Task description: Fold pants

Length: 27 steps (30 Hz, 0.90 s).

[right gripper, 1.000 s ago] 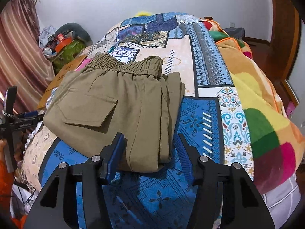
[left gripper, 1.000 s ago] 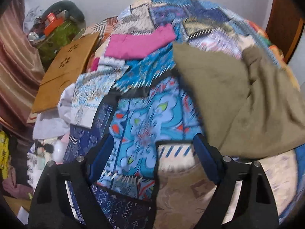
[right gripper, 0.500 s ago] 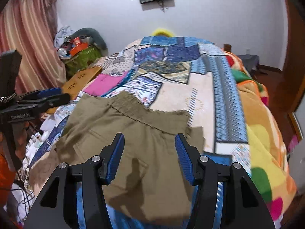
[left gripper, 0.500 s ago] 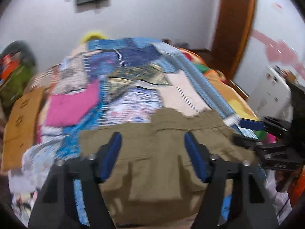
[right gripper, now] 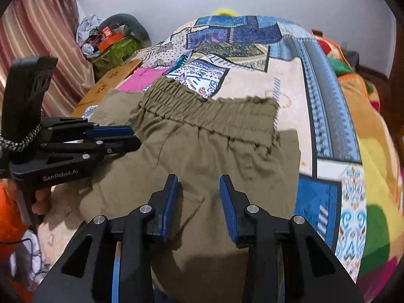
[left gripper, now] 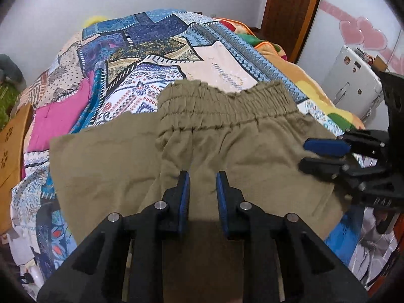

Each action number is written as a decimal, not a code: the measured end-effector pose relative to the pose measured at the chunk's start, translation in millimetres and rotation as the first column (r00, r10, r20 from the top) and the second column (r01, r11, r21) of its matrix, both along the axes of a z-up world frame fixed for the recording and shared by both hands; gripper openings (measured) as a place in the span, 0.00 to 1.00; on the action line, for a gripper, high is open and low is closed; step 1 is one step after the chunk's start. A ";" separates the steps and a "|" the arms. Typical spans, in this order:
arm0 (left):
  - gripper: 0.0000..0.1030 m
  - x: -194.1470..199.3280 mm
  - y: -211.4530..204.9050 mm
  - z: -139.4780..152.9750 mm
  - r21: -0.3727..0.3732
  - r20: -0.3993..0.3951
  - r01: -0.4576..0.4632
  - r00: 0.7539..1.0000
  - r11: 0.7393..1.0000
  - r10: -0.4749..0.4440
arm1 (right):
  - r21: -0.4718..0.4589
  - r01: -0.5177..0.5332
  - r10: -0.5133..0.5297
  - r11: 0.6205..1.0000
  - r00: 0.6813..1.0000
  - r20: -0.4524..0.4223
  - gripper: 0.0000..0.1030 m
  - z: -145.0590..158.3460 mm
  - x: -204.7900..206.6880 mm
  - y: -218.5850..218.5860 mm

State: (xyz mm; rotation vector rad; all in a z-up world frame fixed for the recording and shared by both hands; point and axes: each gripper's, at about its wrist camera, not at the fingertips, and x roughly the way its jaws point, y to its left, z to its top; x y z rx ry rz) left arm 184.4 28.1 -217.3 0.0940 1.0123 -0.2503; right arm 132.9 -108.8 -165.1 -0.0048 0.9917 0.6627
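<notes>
Olive-green pants (left gripper: 227, 151) lie folded on the patchwork bedspread, elastic waistband (left gripper: 222, 106) at the far side. They also show in the right wrist view (right gripper: 214, 156). My left gripper (left gripper: 201, 181) hovers over the near part of the pants, jaws narrowly open and empty; it also shows at the left of the right wrist view (right gripper: 126, 139). My right gripper (right gripper: 198, 186) hovers over the pants' near right part, jaws open and empty; it also shows at the right of the left wrist view (left gripper: 310, 154).
The patchwork bedspread (right gripper: 290, 80) covers the bed. A pink cloth (left gripper: 58, 118) lies left of the pants. A wooden board (left gripper: 12, 146) and a green bag (right gripper: 113, 50) with clutter sit off the bed's left side. A white appliance (left gripper: 353, 83) stands at right.
Both grippers swung in over the pants from the near side and lowered closer. Both jaws narrowed, the left more. The pants stayed flat on the bed.
</notes>
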 end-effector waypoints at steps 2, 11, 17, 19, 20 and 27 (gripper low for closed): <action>0.22 -9.3 0.2 1.1 0.024 0.019 0.001 1.000 1.000 -0.001 | 0.000 0.008 -0.008 1.000 1.000 -0.001 0.30 -0.4 -5.7 -5.6; 0.27 -46.6 13.5 6.7 0.095 0.045 -0.039 0.998 0.995 0.034 | -0.049 0.038 -0.037 0.998 0.999 0.022 0.30 5.2 -33.8 -21.7; 0.46 -58.3 54.3 5.5 -0.030 -0.008 -0.126 0.992 0.992 0.126 | -0.068 0.080 -0.077 0.994 0.996 0.037 0.30 6.9 -42.5 -38.2; 0.46 -61.4 60.2 6.0 -0.042 -0.011 -0.144 0.990 0.989 0.144 | -0.064 0.102 -0.100 0.993 0.994 0.033 0.30 6.8 -43.4 -44.9; 0.46 -63.0 60.9 6.8 -0.035 -0.007 -0.149 0.989 0.988 0.149 | -0.061 0.111 -0.110 0.992 0.994 0.028 0.31 6.3 -43.6 -48.4; 0.53 -73.4 92.8 -1.2 -0.013 -0.025 -0.250 0.968 0.968 0.249 | -0.041 0.133 -0.133 0.990 0.991 0.010 0.35 3.2 -52.8 -55.8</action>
